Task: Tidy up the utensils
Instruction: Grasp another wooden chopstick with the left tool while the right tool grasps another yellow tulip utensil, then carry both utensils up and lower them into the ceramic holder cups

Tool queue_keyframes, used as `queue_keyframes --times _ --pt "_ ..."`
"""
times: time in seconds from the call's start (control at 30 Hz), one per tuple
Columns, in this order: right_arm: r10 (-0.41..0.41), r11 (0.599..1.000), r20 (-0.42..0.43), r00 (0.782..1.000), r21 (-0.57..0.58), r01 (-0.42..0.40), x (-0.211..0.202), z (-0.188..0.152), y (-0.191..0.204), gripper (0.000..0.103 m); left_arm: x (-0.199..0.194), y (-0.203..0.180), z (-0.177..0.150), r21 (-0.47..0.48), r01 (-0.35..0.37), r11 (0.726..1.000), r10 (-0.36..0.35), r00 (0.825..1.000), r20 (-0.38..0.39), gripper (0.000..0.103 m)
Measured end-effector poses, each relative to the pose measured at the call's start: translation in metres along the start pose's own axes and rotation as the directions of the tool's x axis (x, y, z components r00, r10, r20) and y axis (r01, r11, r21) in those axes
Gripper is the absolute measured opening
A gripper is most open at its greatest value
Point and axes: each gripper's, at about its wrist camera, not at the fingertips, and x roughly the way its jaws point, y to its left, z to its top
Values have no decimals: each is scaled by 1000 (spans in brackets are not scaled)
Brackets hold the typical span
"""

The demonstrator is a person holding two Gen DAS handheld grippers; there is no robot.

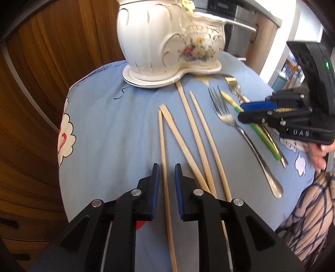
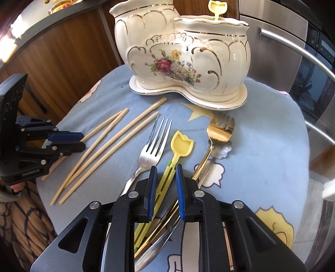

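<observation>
A: Chopsticks first: four pale wooden chopsticks [image 2: 108, 146] lie loose on the blue patterned tablecloth [image 2: 261, 146], fanning toward eleven o'clock in the right wrist view.

B: And the metal?

A: One silver steel fork [image 2: 150, 150], one gold slotted spoon [image 2: 219, 131], one silver flower-shaped spoon [image 2: 224, 151] under it, and one yellow tulip-shaped plastic spoon [image 2: 181, 144]. A second yellow tulip handle [image 2: 217, 8] stands in the white floral ceramic utensil holder [image 2: 180, 62] at twelve o'clock.

B: The claws?

A: The left gripper [image 1: 167, 167] straddles one chopstick; a gap shows on each side of the stick, so its blue pads aren't pressing it. The right gripper [image 2: 166, 169] stands narrowly parted over the yellow spoon's handle; whether the pads touch it I cannot tell.

B: Anything hidden?

A: The handles of the gold and silver spoons run under the right gripper, and the chopsticks' near ends vanish beneath the left one.
</observation>
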Motion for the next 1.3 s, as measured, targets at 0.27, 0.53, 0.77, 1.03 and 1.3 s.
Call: queue_keyframes --times 0.27,0.53,0.77,1.03,1.3 --pt "20 999 21 1000 38 -20 -3 0 -9 17 2 -1 6 52 -29 998 30 999 -13 4" --pt "60 994 97 993 85 -68 -31 -1 -22 11 -33 23 9 -52 -1 999 8 991 134 4" --pt "74 993 129 989 80 -84 -40 -1 -18 11 -65 45 11 -161 52 986 -4 957 290 4" --pt "114 987 255 960 81 -139 -66 6 -14 11 -95 54 18 -232 107 967 10 892 452 4" --pt "112 980 400 909 105 -168 -88 25 -13 11 -113 43 38 -228 129 965 23 826 564 4"
